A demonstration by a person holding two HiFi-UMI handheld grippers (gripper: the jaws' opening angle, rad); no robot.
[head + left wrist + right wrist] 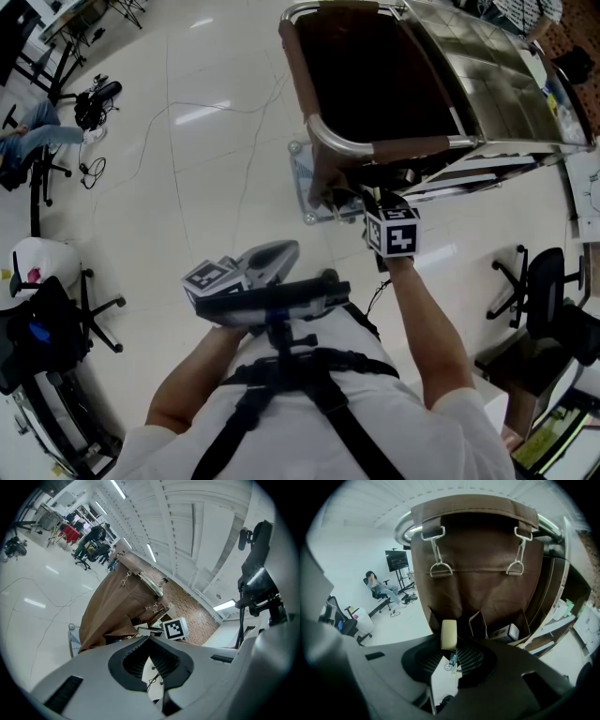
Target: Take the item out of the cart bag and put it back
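Pinching cream item [449, 633] (rounded), rt tongs [451, 652], brown cloth bag [480, 569]

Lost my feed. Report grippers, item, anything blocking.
Left gripper shut, empty, held near body. Right gripper shut on slim cream-topped item, just in front of cart bag pockets. Nothing seen in the way.

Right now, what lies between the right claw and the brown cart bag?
A flat cream-topped item, standing in the jaws of the right claw, just before the brown cart bag; nothing else. The right gripper view shows it.
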